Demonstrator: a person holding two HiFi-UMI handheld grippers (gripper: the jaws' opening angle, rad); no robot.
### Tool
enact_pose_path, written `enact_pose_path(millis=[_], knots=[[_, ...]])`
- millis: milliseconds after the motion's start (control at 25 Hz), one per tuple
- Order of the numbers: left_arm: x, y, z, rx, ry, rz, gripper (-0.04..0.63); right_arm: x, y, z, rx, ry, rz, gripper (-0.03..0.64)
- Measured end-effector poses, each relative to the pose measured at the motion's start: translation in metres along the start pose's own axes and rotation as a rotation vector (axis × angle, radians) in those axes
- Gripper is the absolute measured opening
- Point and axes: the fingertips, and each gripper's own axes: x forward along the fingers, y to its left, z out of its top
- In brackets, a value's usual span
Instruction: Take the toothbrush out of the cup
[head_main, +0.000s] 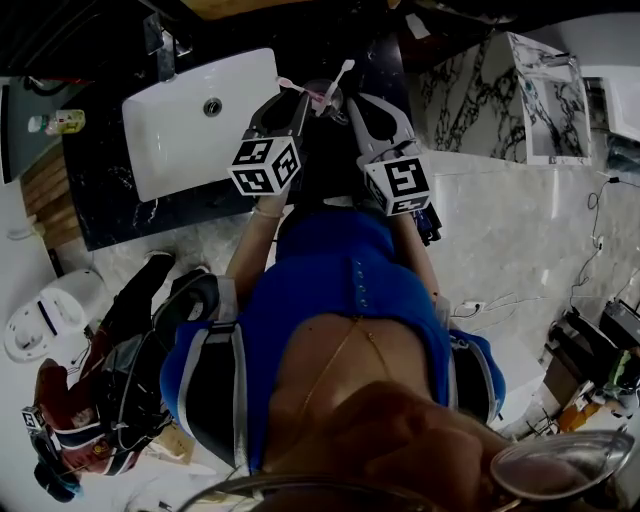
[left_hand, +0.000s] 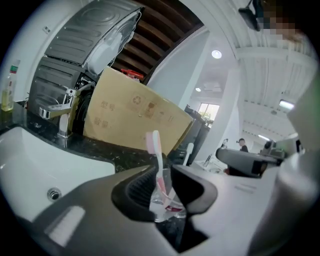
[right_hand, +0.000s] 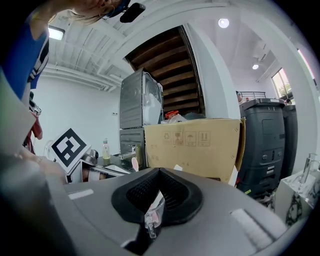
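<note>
Right claw (right_hand: 159, 175) pinches cup (right_hand: 152, 217) rim; left claw (left_hand: 162, 170) straddles pink toothbrush (left_hand: 156, 147).

**Operator:** Where does the cup stand?

**Technician:** The cup (head_main: 327, 100) stands on the counter (head_main: 105, 210), just right of the sink (head_main: 190, 130) in the head view. The faucet (head_main: 162, 45) stands behind the sink and the bottle (head_main: 60, 122) to its left. The cardboard box (left_hand: 135, 117) stands behind the cup.

**Operator:** What is in the cup?

**Technician:** Two items: the left-leaning toothbrush (left_hand: 156, 150) and the right-leaning toothbrush (left_hand: 188, 152).

**Operator:** Where are the grippers?

**Technician:** The left gripper (head_main: 298, 96) lies left of the cup, with the left-leaning toothbrush between its jaws. The right gripper (head_main: 353, 102) lies right of it, with the cup's rim between its jaws.
</note>
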Motion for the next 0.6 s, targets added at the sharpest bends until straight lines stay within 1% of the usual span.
enact_pose_path(millis=[240, 320, 400, 440, 600], knots=[[0.01, 0.001, 0.006, 0.005, -0.015, -0.008, 0.092, -0.003, -0.01, -0.003, 0.013, 0.008, -0.026, 0.002], [0.012, 0.0, 0.009, 0.006, -0.024, -0.012, 0.077, -0.004, -0.012, -0.004, 0.017, 0.01, -0.031, 0.002], [0.013, -0.001, 0.011, 0.009, -0.033, -0.015, 0.037, -0.004, -0.012, -0.004, 0.016, 0.013, -0.032, 0.002], [0.013, -0.001, 0.011, 0.01, -0.035, -0.018, 0.028, -0.005, -0.013, -0.005, 0.016, 0.014, -0.031, 0.002], [0.012, -0.002, 0.011, 0.008, -0.041, -0.032, 0.025, -0.006, -0.013, -0.005, 0.014, 0.014, -0.033, 0.002]])
